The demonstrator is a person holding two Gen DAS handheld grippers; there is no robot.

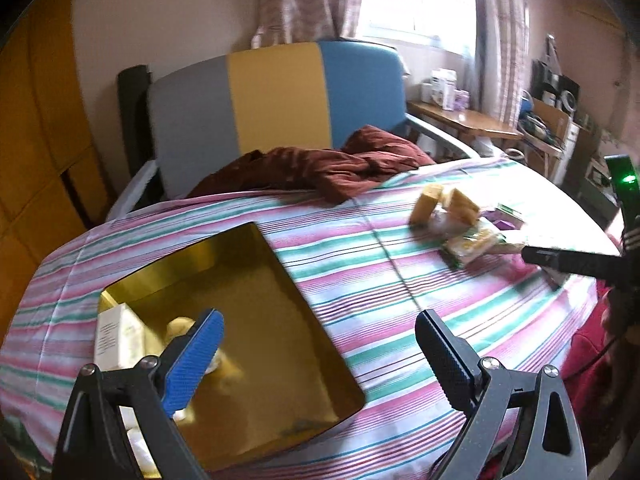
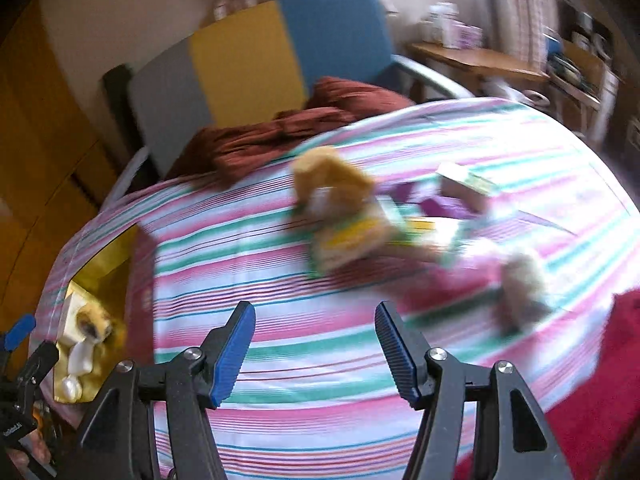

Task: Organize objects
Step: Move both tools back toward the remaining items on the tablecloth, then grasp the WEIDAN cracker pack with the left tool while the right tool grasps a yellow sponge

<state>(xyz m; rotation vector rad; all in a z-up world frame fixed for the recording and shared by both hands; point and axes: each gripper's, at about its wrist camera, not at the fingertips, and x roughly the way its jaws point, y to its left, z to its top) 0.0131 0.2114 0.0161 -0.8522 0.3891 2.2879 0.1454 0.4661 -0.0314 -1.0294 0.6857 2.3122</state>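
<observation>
A gold-lined box [image 1: 256, 320] lies open on the striped bed sheet [image 1: 352, 264], with a white carton [image 1: 116, 332] and other small items inside. My left gripper [image 1: 320, 340] hangs open over the box's near right corner, nothing between its fingers. A heap of yellow sponges and packets [image 1: 460, 224] lies further right on the bed. In the right wrist view my right gripper [image 2: 316, 340] stands open and empty above the sheet, short of the blurred heap [image 2: 344, 216]. The box [image 2: 100, 276] shows at the left edge there.
A dark red cloth [image 1: 320, 168] is bunched at the head of the bed, before a grey, yellow and blue headboard [image 1: 276, 92]. A wooden side table [image 1: 460, 120] with boxes stands at the right. A red cloth [image 2: 600, 392] covers the bed's near right corner.
</observation>
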